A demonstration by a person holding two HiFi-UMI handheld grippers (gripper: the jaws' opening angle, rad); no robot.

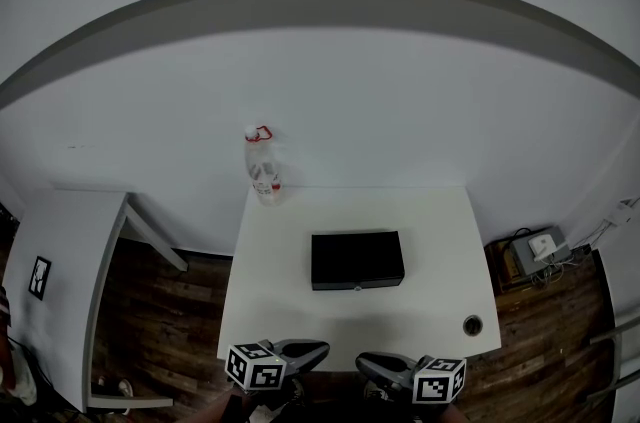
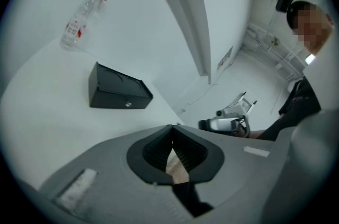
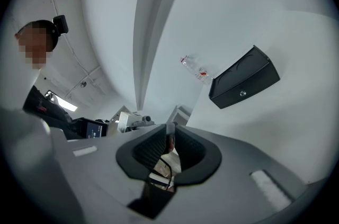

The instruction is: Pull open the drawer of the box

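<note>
The black box (image 1: 357, 260) is seen mid-frame on the white table (image 1: 440, 241). Below it, the left gripper (image 1: 320, 349) is closed and empty, while the right gripper (image 1: 363, 363) is slightly parted.

Head camera: high above, looking steeply down on the whole white desk (image 1: 440, 241), with the black box (image 1: 357, 259) small at mid-frame. Camera on left gripper (image 1: 322, 349): low at the desk's near edge, facing along its fingers (image 2: 159, 150), box up-left. Camera on right gripper (image 1: 362, 362): likewise low, rolled, box up-right. All three share the box, bottle (image 1: 263, 166) and back wall (image 1: 400, 101).
</note>
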